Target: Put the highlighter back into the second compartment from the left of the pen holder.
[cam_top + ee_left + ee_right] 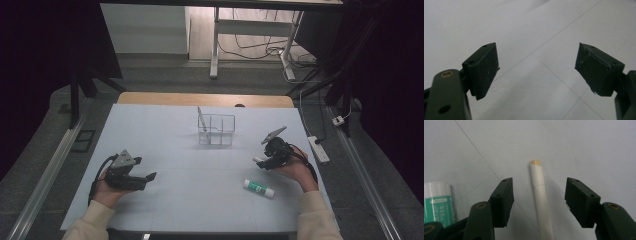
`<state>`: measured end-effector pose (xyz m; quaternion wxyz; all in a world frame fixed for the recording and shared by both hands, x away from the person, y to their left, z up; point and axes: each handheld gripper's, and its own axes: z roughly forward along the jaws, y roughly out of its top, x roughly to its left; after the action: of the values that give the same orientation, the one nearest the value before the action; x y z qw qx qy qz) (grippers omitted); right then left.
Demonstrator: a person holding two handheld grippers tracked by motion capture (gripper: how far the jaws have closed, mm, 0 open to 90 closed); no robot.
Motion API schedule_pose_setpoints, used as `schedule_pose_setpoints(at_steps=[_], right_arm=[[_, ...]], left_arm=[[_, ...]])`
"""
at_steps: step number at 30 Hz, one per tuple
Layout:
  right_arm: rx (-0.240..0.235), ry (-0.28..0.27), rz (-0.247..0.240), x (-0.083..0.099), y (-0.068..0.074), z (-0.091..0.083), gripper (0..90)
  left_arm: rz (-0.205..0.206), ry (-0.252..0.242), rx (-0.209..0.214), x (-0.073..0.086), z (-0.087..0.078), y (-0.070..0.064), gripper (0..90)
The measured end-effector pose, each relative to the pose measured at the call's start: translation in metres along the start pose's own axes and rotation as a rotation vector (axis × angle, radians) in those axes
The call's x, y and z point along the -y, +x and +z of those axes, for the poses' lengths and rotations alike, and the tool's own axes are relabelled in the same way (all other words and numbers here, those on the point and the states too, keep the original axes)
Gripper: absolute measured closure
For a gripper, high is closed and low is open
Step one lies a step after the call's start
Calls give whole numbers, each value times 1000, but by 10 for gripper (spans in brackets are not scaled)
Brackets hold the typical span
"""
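The high view is dim and slightly soft; its sides are lost in near-black, while the pale table (165,150) is evenly lit from above. Faint, short shadows are cast there. In both gripper views the near jaws are blurred, the surface looks grey and grainy, and no glare is seen.

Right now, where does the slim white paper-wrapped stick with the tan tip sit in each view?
High view: the slim white stick pokes out left of the right gripper, right of centre.
Left gripper view: open jaws over the white gridded table sheet.
Right gripper view: centre, lying between the open jaws, untouched.
Shared landmark: the green-labelled glue stick, at this view's lower left.
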<state>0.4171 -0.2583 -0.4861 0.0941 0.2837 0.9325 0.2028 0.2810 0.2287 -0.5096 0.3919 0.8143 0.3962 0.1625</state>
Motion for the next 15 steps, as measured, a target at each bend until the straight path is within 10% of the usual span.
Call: schedule_pose_setpoints(at_steps=[15], right_arm=[[-26, 49, -10, 1, -4, 8, 568]], left_arm=[[-1, 0, -1, 0, 0, 1, 190]])
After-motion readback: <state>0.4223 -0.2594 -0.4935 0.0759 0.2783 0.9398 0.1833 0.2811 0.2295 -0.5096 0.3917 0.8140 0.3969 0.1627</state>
